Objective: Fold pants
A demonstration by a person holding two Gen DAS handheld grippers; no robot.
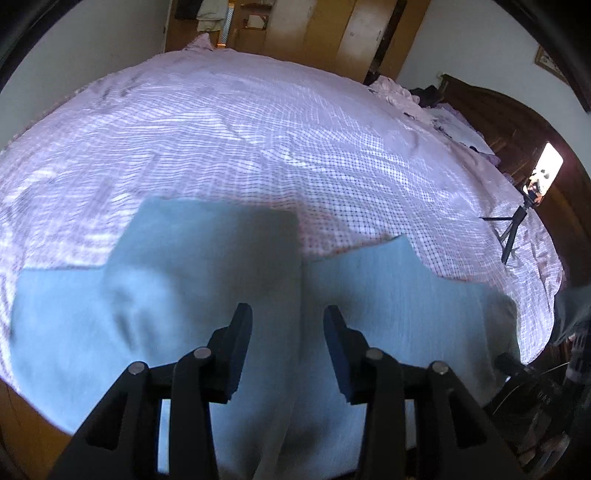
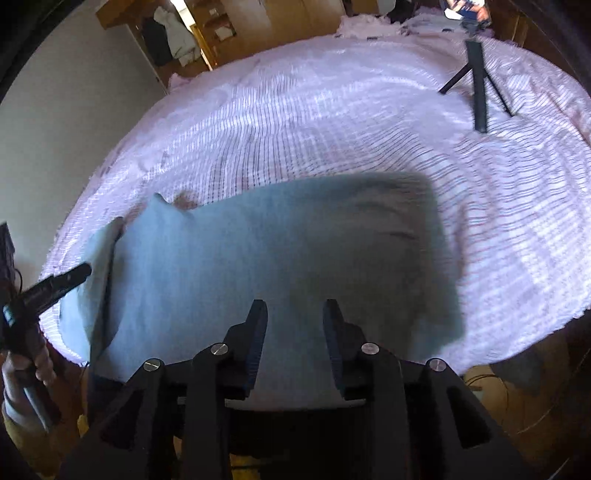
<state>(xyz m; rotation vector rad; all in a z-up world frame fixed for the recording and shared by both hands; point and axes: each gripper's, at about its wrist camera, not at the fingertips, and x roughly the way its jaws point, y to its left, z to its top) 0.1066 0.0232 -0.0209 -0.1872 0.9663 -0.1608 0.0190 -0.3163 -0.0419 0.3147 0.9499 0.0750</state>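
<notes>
Light blue pants [image 1: 177, 291] lie folded on a bed with a pink checked sheet [image 1: 258, 122], near its front edge. They also show in the right wrist view [image 2: 229, 266], partly in shadow. My left gripper [image 1: 287, 314] is open and empty just above the pants, over the seam between two folded parts. My right gripper [image 2: 294, 308] is open and empty above the pants' near edge. The left gripper's side [image 2: 51, 284] shows at the left of the right wrist view, held in a hand.
A phone on a black tripod [image 1: 517, 218] stands on the sheet at the right; its legs show in the right wrist view [image 2: 478, 81]. A dark wooden headboard [image 1: 498, 118] and rumpled bedding are at the far right. Wooden wardrobes [image 1: 332, 33] stand beyond the bed.
</notes>
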